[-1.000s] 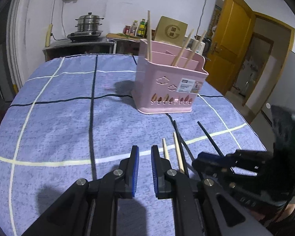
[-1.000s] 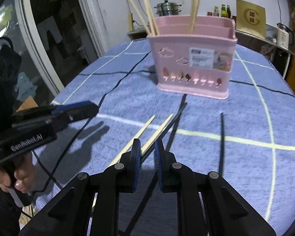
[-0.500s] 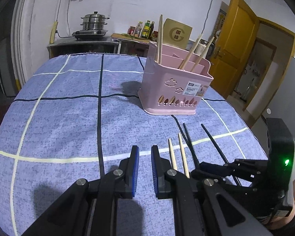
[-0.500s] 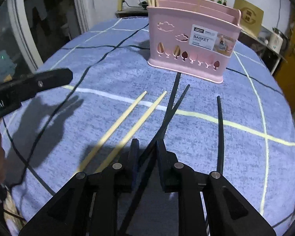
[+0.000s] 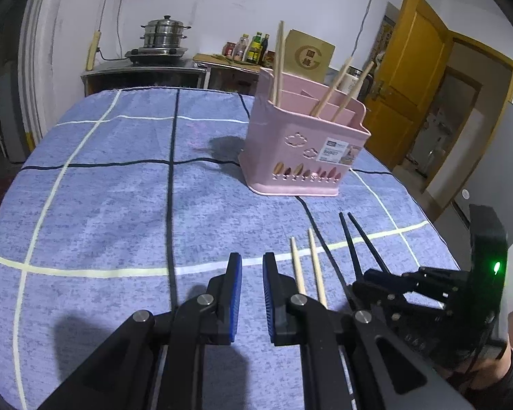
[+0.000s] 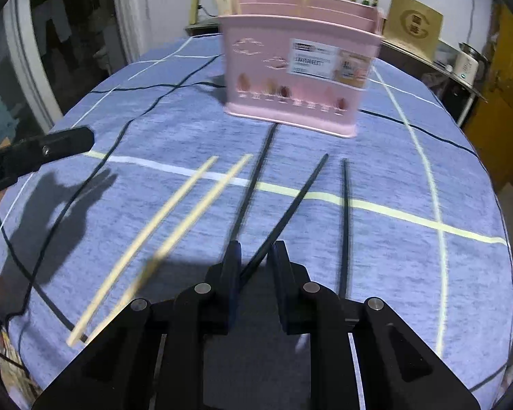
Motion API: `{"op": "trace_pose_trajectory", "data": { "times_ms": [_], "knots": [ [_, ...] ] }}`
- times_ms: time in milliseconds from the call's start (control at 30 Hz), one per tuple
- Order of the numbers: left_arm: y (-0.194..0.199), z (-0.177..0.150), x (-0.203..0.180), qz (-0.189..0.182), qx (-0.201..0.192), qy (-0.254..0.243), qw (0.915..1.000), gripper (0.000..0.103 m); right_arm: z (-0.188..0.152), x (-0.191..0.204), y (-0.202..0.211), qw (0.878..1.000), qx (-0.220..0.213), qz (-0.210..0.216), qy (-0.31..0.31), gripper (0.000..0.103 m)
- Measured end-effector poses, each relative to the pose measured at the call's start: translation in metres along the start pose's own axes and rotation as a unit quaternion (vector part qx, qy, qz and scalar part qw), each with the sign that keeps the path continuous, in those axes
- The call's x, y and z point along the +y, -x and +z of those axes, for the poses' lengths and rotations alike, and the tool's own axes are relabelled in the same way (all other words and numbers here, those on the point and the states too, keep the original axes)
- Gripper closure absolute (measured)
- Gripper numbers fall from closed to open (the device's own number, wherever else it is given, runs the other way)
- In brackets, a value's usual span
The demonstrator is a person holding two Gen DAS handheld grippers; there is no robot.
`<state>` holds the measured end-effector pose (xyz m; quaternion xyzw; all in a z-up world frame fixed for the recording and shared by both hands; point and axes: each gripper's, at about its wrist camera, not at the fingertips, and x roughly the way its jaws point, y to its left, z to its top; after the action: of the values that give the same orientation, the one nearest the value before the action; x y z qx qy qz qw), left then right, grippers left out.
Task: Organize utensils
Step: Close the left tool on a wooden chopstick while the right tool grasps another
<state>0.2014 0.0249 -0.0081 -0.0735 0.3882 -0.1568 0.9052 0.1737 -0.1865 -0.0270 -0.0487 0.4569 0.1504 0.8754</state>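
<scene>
A pink utensil basket (image 5: 304,150) (image 6: 301,71) stands on the blue checked tablecloth with several wooden chopsticks in it. Two wooden chopsticks (image 6: 160,225) (image 5: 306,266) and two black chopsticks lie on the cloth in front of it. My right gripper (image 6: 254,259) hangs low over the cloth with its jaws slightly apart around the near end of one black chopstick (image 6: 287,212); the other black chopstick (image 6: 343,218) lies just right of it. My left gripper (image 5: 251,273) is slightly open and empty, left of the wooden pair. The right gripper also shows in the left wrist view (image 5: 376,276).
The tablecloth (image 5: 119,188) has dark and pale grid lines; one dark line (image 6: 253,184) runs beside the chopsticks. Behind the table are a stove with a steel pot (image 5: 164,34), bottles, a brown box (image 5: 309,56) and a yellow door (image 5: 410,78).
My right gripper moved forward and right, from over the wooden pair to the black chopsticks, and its jaws opened a little around one. The left gripper stayed slightly open and shifted little.
</scene>
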Motion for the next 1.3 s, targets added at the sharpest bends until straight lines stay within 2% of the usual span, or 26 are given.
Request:
{"op": "trace_pose_trajectory", "data": {
  "times_ms": [200,300,467,633,700,800,967,1133,1200,1300],
  "knots": [
    [-0.019,-0.001,-0.011,-0.018,0.031,-0.01,0.9993,0.091,0.019,0.004,0.009,0.998,-0.029,0.052,-0.022,0.084],
    [-0.025,-0.003,-0.015,-0.015,0.042,-0.014,0.9989,0.091,0.03,0.015,-0.005,0.998,-0.022,0.059,-0.026,0.084],
    [-0.022,-0.006,-0.007,-0.008,0.039,-0.006,0.9992,0.091,0.035,0.014,-0.024,0.997,-0.005,0.074,-0.039,0.084],
    [-0.019,-0.004,0.002,-0.002,0.035,0.004,0.9994,0.091,0.037,0.022,-0.033,0.998,0.005,0.059,-0.025,0.084],
    [-0.019,-0.003,0.002,-0.003,0.035,0.003,0.9994,0.091,0.039,0.028,-0.035,0.999,0.008,0.049,-0.004,0.087],
    [-0.022,-0.003,-0.002,-0.01,0.039,-0.001,0.9992,0.091,0.041,0.024,-0.035,0.998,0.018,0.056,0.014,0.089],
    [-0.041,-0.003,-0.019,-0.037,0.066,-0.003,0.9972,0.091,0.044,0.014,-0.035,0.996,0.029,0.06,0.05,0.089],
    [-0.067,-0.003,-0.04,-0.041,0.096,-0.014,0.9944,0.091,0.045,-0.004,-0.033,0.996,0.028,0.068,0.044,0.089],
    [-0.078,-0.004,-0.047,-0.025,0.111,-0.022,0.9933,0.091,0.046,-0.007,-0.033,0.996,0.028,0.071,0.037,0.089],
    [-0.081,-0.002,-0.056,-0.003,0.1,-0.045,0.994,0.09,0.048,-0.012,-0.031,0.997,0.028,0.066,0.031,0.089]
  ]
}}
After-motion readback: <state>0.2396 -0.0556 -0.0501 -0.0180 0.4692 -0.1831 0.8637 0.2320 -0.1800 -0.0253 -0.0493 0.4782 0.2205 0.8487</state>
